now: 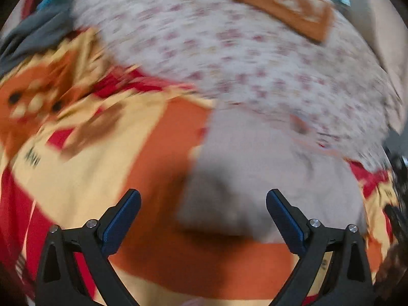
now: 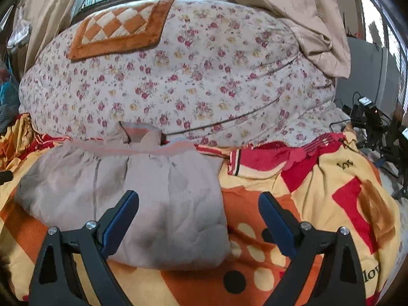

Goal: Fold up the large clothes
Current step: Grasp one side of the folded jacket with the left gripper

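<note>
A pale grey-pink padded garment [image 2: 142, 199] lies folded into a thick rectangle on an orange, yellow and red blanket [image 2: 318, 204], its striped collar at the far edge. My right gripper [image 2: 199, 204] hovers open over the garment's near right corner, nothing between its blue pads. In the blurred left wrist view the same garment [image 1: 255, 173] lies ahead and to the right. My left gripper [image 1: 204, 206] stands open above its near left edge, holding nothing.
A floral quilt [image 2: 193, 76] is heaped behind the garment, with an orange checkered cushion [image 2: 119, 30] on top. Beige curtains [image 2: 301, 10] hang at the right. Black cables and devices [image 2: 374, 127] lie at the bed's right edge. Dark grey clothes [image 1: 30, 35] sit far left.
</note>
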Demonstrator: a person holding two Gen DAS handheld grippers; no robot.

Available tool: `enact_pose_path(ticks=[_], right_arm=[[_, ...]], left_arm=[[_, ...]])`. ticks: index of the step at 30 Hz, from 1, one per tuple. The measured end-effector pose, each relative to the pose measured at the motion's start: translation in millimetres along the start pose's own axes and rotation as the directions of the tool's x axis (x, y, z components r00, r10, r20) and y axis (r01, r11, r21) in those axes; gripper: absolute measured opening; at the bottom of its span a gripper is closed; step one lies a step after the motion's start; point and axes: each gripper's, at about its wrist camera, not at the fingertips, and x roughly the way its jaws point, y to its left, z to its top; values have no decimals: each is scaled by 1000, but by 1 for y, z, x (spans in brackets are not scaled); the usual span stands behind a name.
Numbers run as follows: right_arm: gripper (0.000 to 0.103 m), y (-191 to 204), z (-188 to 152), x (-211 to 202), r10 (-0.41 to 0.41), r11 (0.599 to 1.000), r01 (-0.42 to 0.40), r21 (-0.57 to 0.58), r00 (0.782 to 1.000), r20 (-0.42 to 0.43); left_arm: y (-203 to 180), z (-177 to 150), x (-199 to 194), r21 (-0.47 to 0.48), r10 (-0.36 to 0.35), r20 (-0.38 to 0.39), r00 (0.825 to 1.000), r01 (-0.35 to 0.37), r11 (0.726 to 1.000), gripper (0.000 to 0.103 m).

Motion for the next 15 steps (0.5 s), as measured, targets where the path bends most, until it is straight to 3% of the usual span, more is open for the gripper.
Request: enact_pose_path(ticks=[2,6,8,11,13,15], right_arm=[[97,0,-1,3,4,1000,-4,8,1000,-8],[97,1,0,7,12,1000,-12,8,1000,-14],[97,5,1,8,18,1000,-18,-3,1000,-18],[97,13,0,12,21,999,-22,-32,999,-30],[97,18,0,13,23,999,-25,-42,999,-31],[97,22,0,14,28,999,-30,-45,999,-30]], left_arm=[[5,-4,8,-10,-23,-37,999,23,1000,91],[0,-20,17,-16,-138,-113,984,137,990,91],[5,-27,25,-98,-220,-171,960,205,974,91],[4,-32,25,-161,-319,-178,931,292,943,91],[3,-31,30,-215,-417,-194,888,376,901,91],[3,-27,40,-261,-473,-202,858,418,870,93]])
